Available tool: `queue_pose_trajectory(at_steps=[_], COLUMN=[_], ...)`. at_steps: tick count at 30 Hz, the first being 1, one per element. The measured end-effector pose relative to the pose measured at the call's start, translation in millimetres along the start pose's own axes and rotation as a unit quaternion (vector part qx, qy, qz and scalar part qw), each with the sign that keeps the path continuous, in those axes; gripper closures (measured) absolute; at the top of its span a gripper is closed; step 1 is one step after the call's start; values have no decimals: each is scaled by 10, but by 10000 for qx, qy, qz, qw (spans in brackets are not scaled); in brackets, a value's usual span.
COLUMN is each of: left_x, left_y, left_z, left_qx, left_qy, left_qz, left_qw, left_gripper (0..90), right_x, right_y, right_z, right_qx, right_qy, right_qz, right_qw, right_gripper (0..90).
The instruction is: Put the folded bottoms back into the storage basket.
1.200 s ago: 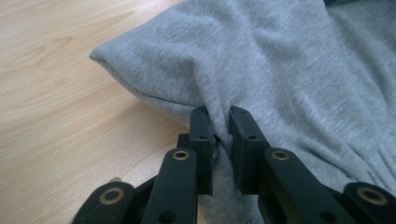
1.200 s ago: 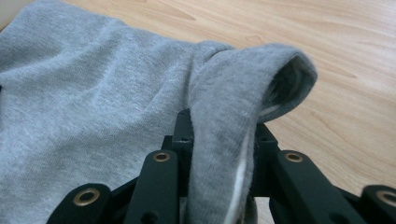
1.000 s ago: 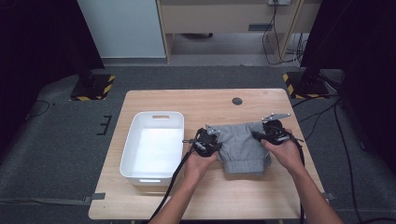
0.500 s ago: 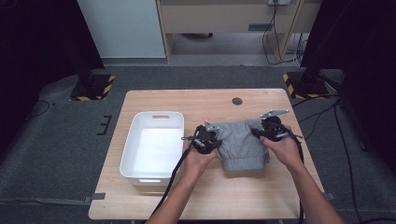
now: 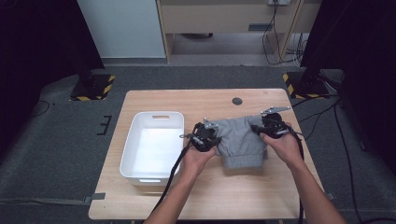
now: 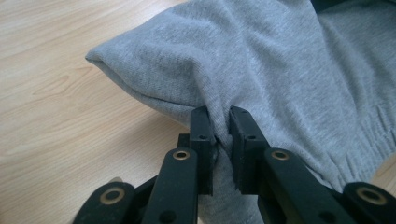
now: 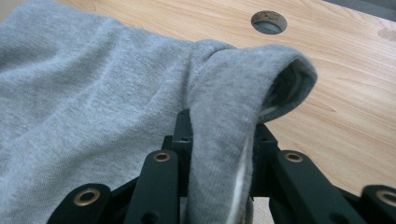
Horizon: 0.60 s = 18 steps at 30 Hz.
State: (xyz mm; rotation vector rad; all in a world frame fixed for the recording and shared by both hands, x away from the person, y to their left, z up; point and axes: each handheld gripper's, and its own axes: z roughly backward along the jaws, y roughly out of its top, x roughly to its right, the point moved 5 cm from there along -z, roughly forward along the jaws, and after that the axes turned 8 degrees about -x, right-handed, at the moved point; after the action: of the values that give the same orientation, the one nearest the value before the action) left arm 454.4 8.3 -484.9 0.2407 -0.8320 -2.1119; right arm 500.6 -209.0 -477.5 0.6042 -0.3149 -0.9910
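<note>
Grey garment [image 5: 240,142], unlabelled, is clamped at opposite edges by left gripper [image 6: 221,122] and right gripper [image 7: 219,122].

Lab-like recording bay: black curtains [image 5: 42,42], hazard-striped stand bases [image 5: 92,87], loose cables [image 5: 280,28].

Pretty even overhead light on the table [image 5: 154,100], surroundings go almost black at both sides. Soft shadows, no real glare. High view is a bit grainy; in the gripper views the jaws up close look slightly soft, cloth [image 6: 261,60] weave sharp.
</note>
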Motion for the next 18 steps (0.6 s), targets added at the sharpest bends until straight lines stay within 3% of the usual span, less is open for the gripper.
queue_pose_trajectory(at_steps=[18], left_x=[22], left_y=[91], left_z=[97], left_qx=[68], left_qy=[-53], left_qz=[-84], left_qw=[9999], left_gripper=[807], right_x=[1], right_y=[44], right_z=[89], right_qx=[17], right_qy=[-15], right_qz=[19], right_qw=[10000], right_gripper=[714])
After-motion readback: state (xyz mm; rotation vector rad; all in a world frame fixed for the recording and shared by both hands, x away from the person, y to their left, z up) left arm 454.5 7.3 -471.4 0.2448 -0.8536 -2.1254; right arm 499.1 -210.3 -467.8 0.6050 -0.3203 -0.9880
